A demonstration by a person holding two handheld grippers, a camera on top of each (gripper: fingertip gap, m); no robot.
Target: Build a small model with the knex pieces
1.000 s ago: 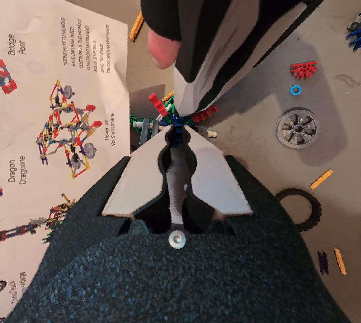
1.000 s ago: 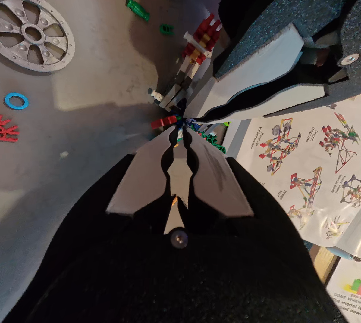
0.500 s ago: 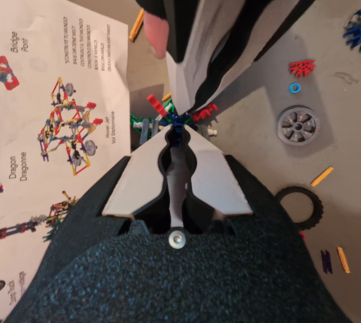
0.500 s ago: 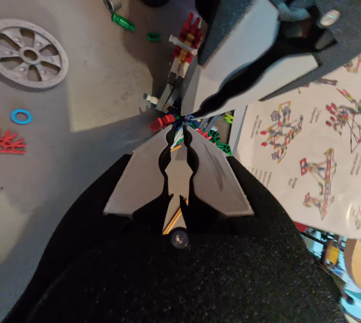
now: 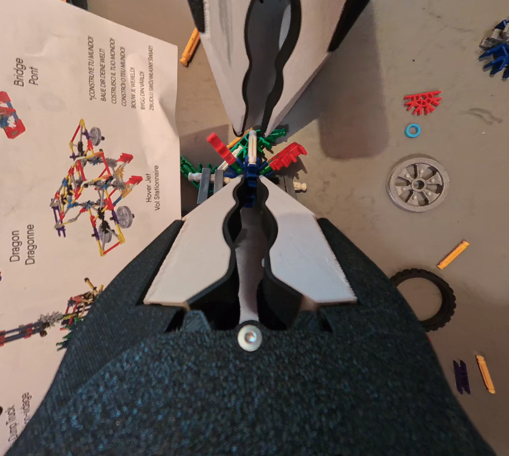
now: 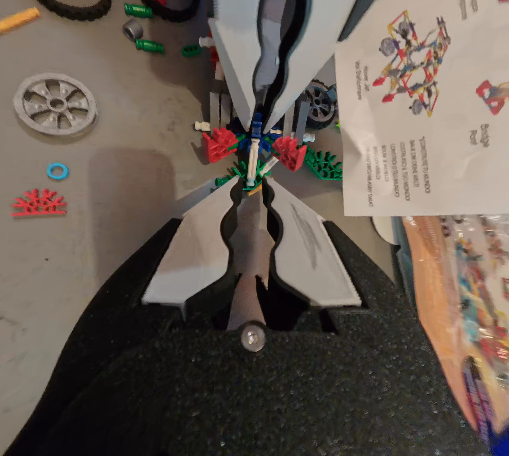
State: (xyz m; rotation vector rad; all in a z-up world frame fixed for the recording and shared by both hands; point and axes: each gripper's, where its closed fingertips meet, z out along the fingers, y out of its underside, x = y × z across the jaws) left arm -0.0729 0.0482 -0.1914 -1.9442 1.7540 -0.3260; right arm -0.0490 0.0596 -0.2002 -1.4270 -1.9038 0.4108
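Gripping the blue connector (image 5: 249, 181) above the surface (image 5: 385, 222), your left gripper (image 5: 250, 183) meets the right gripper (image 6: 251, 186), jaws narrowed around the green connector (image 6: 242, 172); only the right view shows a small tyred wheel (image 6: 319, 106).

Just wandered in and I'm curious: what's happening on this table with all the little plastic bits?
A person works two grippers on a small rod-and-connector toy model. The left hand-held gripper is shut on its blue connector; the right hand-held gripper meets the green connector end. A printed instruction sheet and a grey wheel hub lie nearby.
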